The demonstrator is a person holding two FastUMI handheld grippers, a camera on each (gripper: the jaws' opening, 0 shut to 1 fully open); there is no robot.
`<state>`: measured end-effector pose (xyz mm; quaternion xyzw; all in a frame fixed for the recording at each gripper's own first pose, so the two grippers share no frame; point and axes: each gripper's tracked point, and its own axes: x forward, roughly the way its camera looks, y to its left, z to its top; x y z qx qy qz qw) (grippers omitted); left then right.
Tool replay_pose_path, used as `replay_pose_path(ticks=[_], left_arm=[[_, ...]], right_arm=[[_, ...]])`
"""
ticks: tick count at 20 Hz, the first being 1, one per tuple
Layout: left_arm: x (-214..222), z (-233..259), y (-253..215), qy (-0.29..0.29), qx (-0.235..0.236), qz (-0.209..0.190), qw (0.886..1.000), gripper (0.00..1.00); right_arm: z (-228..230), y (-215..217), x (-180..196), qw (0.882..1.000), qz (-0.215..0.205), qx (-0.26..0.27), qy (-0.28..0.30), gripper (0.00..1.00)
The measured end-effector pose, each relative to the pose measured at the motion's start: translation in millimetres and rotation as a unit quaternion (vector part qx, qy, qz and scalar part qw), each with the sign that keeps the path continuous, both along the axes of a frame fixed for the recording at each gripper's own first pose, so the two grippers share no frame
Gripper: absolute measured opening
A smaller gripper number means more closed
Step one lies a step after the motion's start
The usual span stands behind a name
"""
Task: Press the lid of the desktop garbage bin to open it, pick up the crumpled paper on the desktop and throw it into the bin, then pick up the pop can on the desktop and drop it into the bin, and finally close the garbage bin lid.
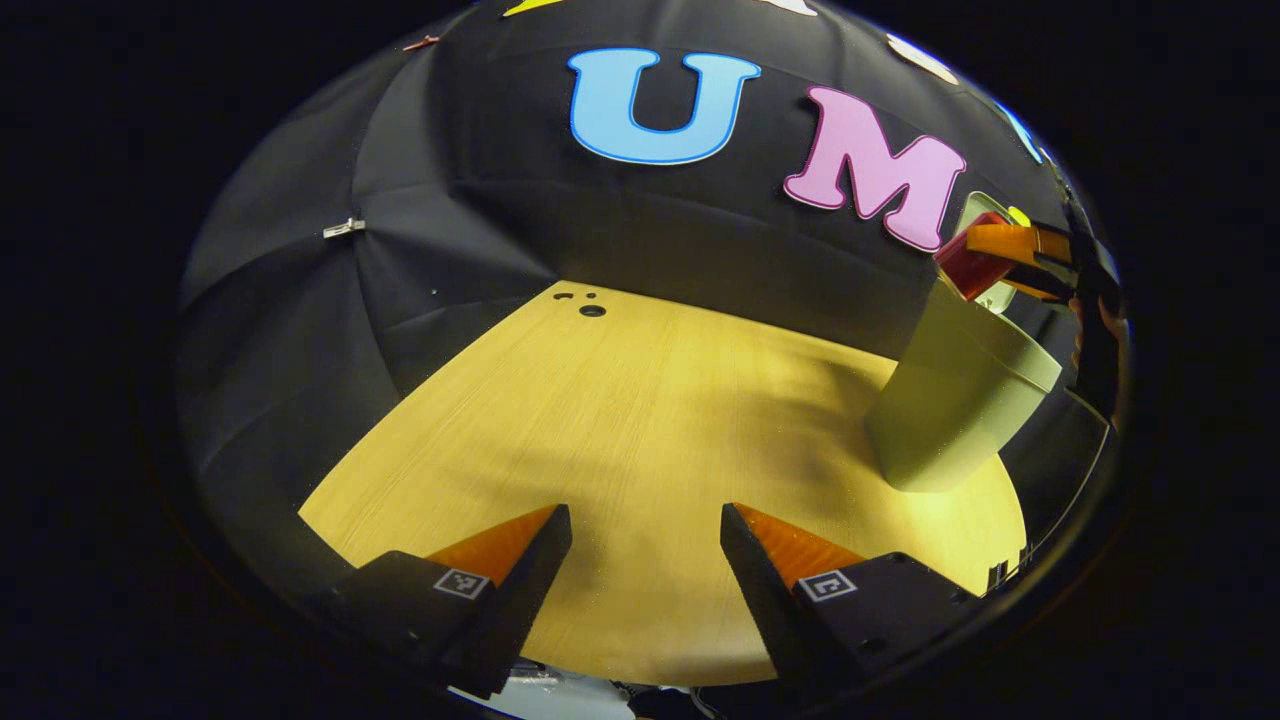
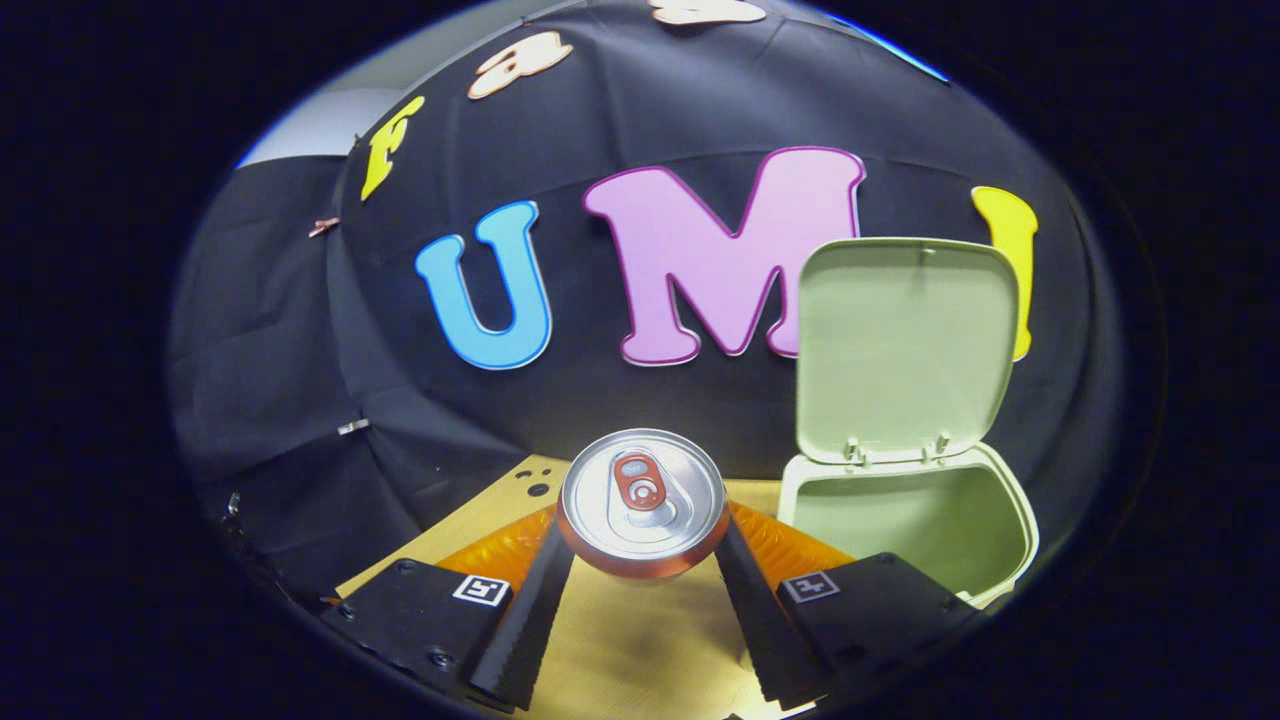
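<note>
Right gripper (image 2: 645, 570) clamped on pop can (image 2: 642, 500), can upright between both fingers, tab end toward camera, open-lidded garbage bin (image 2: 905, 500) just right and beyond, left gripper (image 1: 645, 560) spread wide over bare desktop (image 1: 620, 400)

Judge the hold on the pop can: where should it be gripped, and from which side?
Across its round side wall just under the top rim, as the right hand-held gripper does now: approached level from the side, one finger on each flank. The pop can is upright, so its tab end stays clear and it can drop straight into the open bin.
</note>
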<state>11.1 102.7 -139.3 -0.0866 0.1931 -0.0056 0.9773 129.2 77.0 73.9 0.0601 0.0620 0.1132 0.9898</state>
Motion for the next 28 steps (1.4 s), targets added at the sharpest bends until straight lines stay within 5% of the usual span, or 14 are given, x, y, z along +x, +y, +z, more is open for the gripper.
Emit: replay_pose_path(ticks=[10,22,28], left_arm=[[19,3,-29,0.000,0.006,-0.028,1.000,0.96],[33,6,-54,0.002,0.017,-0.050,0.999,0.96],[33,5,-52,0.004,0.022,-0.053,0.998,0.96]], right_arm=[[15,-91,1,0.994,-0.087,0.065,-0.001,0.83],[-8,-152,3,0.987,-0.151,0.059,0.019,0.83],[-6,-163,7,0.983,-0.176,0.050,0.011,0.95]])
